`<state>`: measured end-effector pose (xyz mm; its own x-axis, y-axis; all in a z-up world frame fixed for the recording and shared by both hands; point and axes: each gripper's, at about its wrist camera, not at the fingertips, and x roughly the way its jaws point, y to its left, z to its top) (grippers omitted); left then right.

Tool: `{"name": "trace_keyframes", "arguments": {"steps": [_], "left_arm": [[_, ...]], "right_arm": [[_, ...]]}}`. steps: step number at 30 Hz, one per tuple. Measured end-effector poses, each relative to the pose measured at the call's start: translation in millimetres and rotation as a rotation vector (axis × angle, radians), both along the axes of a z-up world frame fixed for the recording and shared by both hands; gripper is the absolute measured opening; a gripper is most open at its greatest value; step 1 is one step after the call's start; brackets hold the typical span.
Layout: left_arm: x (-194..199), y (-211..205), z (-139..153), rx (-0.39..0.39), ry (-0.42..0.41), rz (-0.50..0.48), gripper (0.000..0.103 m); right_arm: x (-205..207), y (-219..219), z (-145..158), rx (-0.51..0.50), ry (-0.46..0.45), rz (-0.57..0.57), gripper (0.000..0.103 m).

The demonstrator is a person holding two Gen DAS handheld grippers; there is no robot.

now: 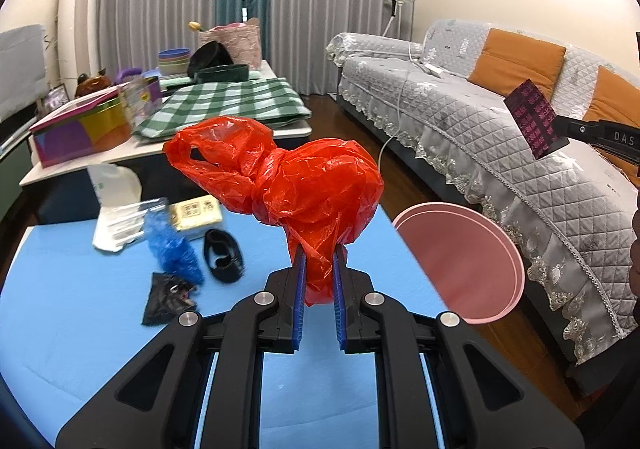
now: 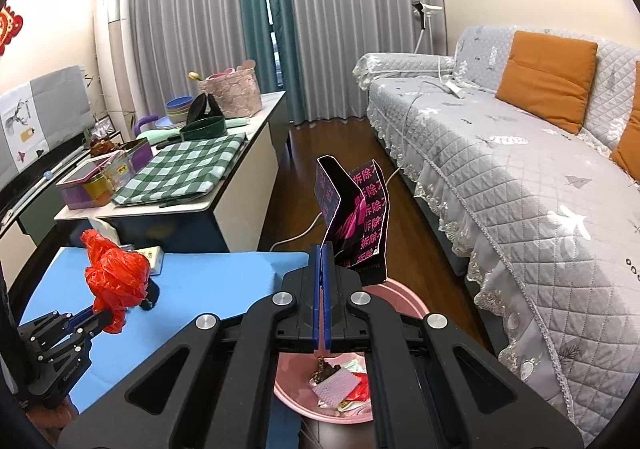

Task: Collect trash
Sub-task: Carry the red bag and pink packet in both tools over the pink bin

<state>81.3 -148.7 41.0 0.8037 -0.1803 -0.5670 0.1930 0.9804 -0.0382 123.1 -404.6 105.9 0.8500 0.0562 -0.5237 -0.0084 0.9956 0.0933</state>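
1. The left gripper [image 1: 319, 273] is clamped on the lower tail of a knotted red plastic bag [image 1: 288, 181], held clear above the blue table [image 1: 80, 329].
2. The right gripper [image 2: 322, 261] has its jaws pressed together on a corner of a dark wrapper with pink print [image 2: 356, 217], held above the pink bin [image 2: 400, 299], which stands off the table's edge at 3 o'clock in the left view.
3. Judgement: release the wrapper first, with the right jaws over the bin's middle, since a light packet may flutter.
4. Then swing the bag towards 3 o'clock, keeping it high enough to clear the rim.
5. More litter waits at 9 to 10 o'clock: a blue bag [image 1: 172, 245], black wrapper [image 1: 168, 299], black band [image 1: 222, 255].
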Motion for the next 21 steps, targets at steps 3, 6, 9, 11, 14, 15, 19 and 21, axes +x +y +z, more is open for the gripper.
{"name": "trace_keyframes", "arguments": {"steps": [3,6,9,11,14,15,19,21], "left_arm": [[6.6,-10.0,1.1,0.0,0.0,-0.015,0.012],[12.3,-20.3,2.0,0.001,0.0,-0.03,0.012],[15.7,-28.5,2.3,0.001,-0.001,-0.044,0.012],[19.8,-35.2,1.6,0.001,0.001,-0.053,0.012],[24.2,-43.3,-0.2,0.001,0.004,-0.065,0.012],[24.8,-44.7,-0.9,0.001,0.004,-0.068,0.012],[30.0,-54.5,-3.0,0.006,0.007,-0.086,0.012],[32.2,-59.2,-4.1,0.008,0.009,-0.093,0.012]], "right_arm": [[2.8,-4.2,-1.0,0.004,0.001,-0.009,0.001],[6.9,-8.6,-1.4,0.005,0.002,-0.019,0.001],[10.6,-12.8,-2.7,0.009,0.005,-0.027,0.001],[12.8,-14.8,-4.1,0.011,0.008,-0.032,0.001],[15.7,-16.1,-7.0,0.011,0.015,-0.039,0.001],[17.0,-17.4,-8.0,0.011,0.017,-0.04,0.001],[20.3,-22.2,-10.2,0.014,0.023,-0.051,0.001],[21.6,-25.9,-11.7,0.018,0.027,-0.058,0.001]]}}
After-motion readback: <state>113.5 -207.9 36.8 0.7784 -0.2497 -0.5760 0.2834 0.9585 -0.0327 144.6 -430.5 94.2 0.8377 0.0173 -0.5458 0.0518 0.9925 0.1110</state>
